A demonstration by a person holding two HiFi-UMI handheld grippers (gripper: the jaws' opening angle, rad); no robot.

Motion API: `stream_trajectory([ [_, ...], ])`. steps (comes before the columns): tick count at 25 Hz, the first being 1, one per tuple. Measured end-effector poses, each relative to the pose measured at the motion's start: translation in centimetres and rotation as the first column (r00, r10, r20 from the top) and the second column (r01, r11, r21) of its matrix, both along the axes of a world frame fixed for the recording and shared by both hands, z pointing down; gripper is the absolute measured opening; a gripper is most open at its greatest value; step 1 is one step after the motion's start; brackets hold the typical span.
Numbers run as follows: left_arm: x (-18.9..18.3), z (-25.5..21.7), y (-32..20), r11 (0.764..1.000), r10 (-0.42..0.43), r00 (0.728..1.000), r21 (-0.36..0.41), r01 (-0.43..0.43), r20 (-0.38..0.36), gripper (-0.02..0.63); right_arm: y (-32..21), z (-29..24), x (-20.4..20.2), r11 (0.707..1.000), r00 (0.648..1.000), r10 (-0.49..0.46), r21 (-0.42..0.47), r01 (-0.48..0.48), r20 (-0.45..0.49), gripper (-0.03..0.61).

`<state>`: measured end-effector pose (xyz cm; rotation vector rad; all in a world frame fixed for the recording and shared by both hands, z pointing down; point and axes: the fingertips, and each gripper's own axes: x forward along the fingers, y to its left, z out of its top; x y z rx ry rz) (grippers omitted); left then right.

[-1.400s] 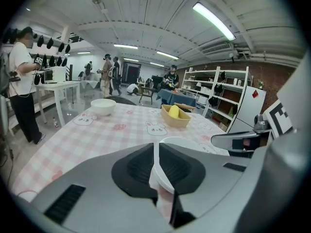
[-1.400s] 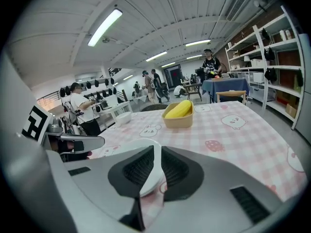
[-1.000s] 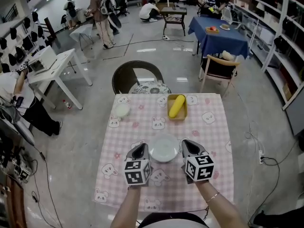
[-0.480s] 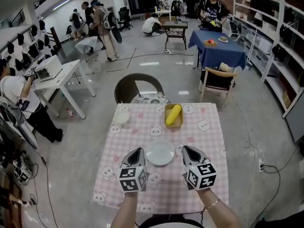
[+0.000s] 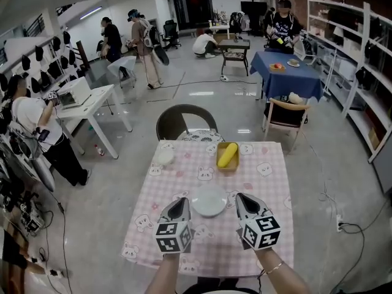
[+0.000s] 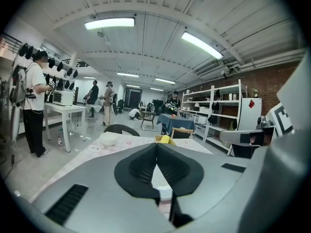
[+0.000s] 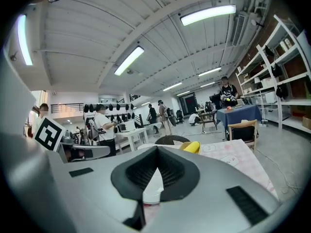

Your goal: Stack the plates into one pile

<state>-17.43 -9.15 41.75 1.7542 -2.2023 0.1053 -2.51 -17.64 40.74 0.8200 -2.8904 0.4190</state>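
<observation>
Left hand-held gripper (image 5: 181, 201) and right hand-held gripper (image 5: 241, 198) are both pressed together, nothing pinched. White plate (image 5: 209, 201) lies flat between them, left at its 9 o'clock, right at its 3, each just clear of the rim. Desk (image 5: 269, 188) cloth is bare at 5 and 7. Small white dish (image 5: 164, 157) at 11 near the left edge. Yellow tray (image 5: 227, 155) at 12 near the far edge. Beyond the desk: dark chair (image 5: 184, 118) at 12, open floor, white table (image 5: 92, 100) at 10, blue-clothed table (image 5: 285, 78) at 1.
</observation>
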Motion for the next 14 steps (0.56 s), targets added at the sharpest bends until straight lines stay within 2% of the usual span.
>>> stream_trajectory([
  [14, 1.7, -0.6, 1.9, 1.0, -0.012, 1.0, -0.004, 0.012, 0.013, 0.02, 1.6, -0.6, 1.3, 1.0, 1.0, -0.019, -0.003, 0.019, 0.01, 0.003],
])
